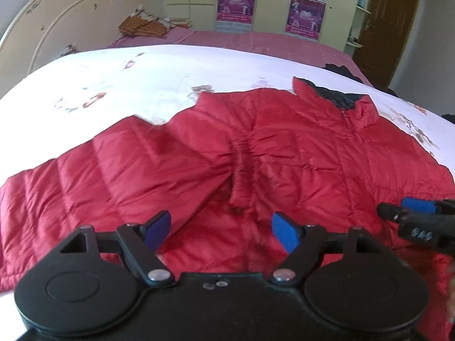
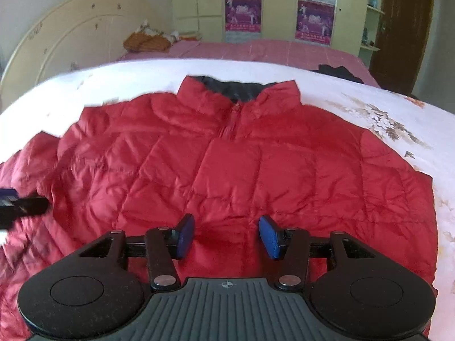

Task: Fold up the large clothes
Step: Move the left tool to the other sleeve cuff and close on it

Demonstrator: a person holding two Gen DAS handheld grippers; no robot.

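A red quilted puffer jacket [image 1: 199,156] lies spread flat, front up, on a white floral sheet [image 1: 142,79]. Its zipped collar [image 2: 239,96] with black lining points toward the far side of the bed. A sleeve stretches out to the left in the left wrist view. My left gripper [image 1: 221,231] hovers over the jacket's lower left part, jaws open with nothing between the blue pads. My right gripper [image 2: 227,237] stands open over the lower middle of the jacket [image 2: 227,156], pads holding nothing. Each gripper shows at the edge of the other's view: right gripper [image 1: 398,209], left gripper [image 2: 25,201].
Beyond the white sheet [image 2: 369,108] is a pink bedspread [image 1: 256,39] with an orange cloth pile [image 1: 142,28] near the cream headboard [image 1: 57,28]. A dark garment [image 1: 338,69] lies at the far right bed edge. A wardrobe with posters [image 1: 236,2] and a brown door [image 1: 389,28] stand behind.
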